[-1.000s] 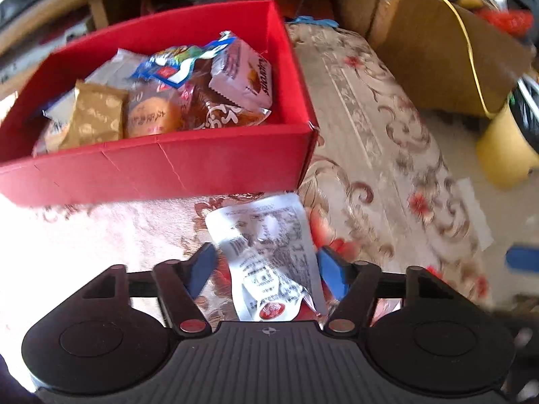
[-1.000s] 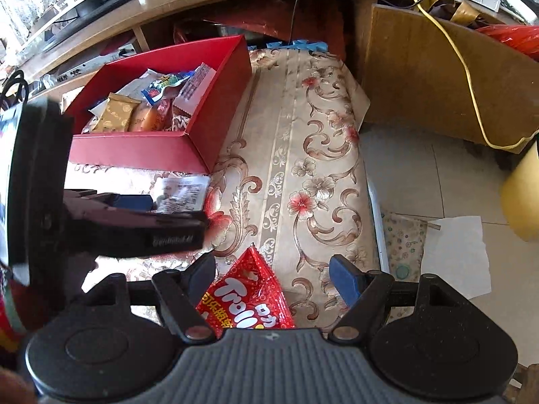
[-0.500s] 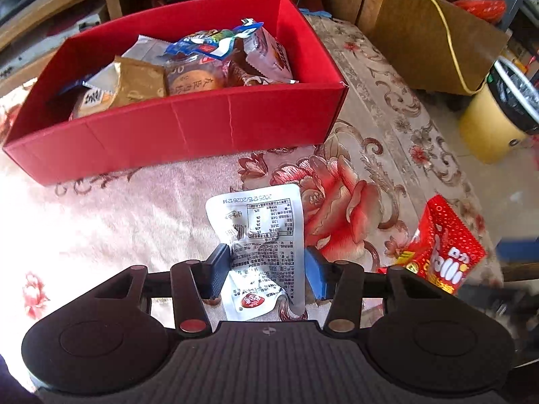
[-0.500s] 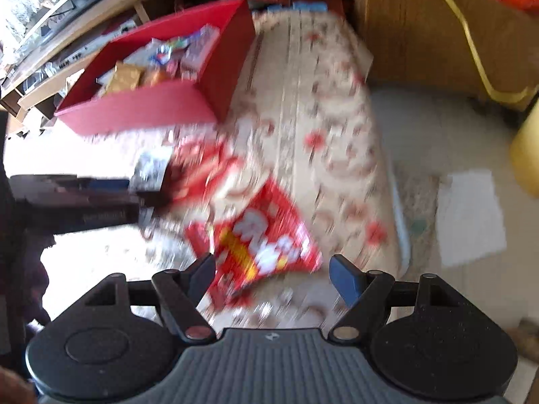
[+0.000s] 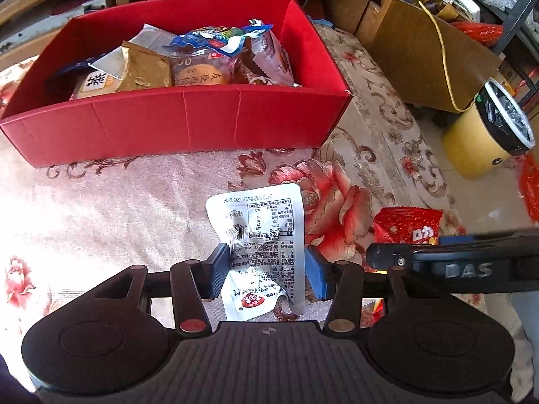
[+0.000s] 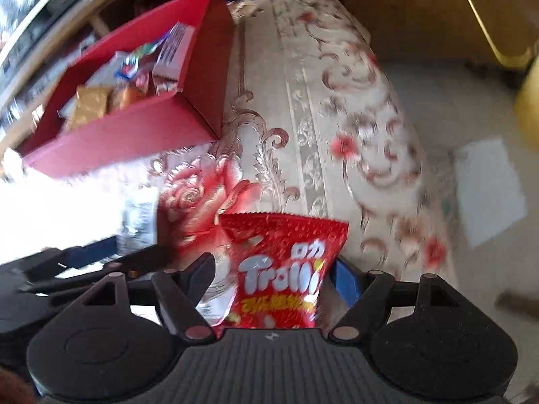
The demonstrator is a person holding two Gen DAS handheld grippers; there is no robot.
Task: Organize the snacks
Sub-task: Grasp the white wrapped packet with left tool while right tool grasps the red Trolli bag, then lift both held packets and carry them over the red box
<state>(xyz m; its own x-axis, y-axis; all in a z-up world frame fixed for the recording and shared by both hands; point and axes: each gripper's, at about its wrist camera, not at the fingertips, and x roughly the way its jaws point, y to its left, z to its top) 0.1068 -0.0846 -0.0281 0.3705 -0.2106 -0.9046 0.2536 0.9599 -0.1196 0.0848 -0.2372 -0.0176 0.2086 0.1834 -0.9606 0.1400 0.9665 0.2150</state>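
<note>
The strip of cloth between the red box and the near edge lies open on the left side. Toward the right edge, the white packet and the red candy bag lie close together, and the right gripper reaches across just beside the left gripper, leaving little room between them. The box's front wall stands up behind that strip; snacks fill its right half to rim height, while its left corner looks lower.
</note>
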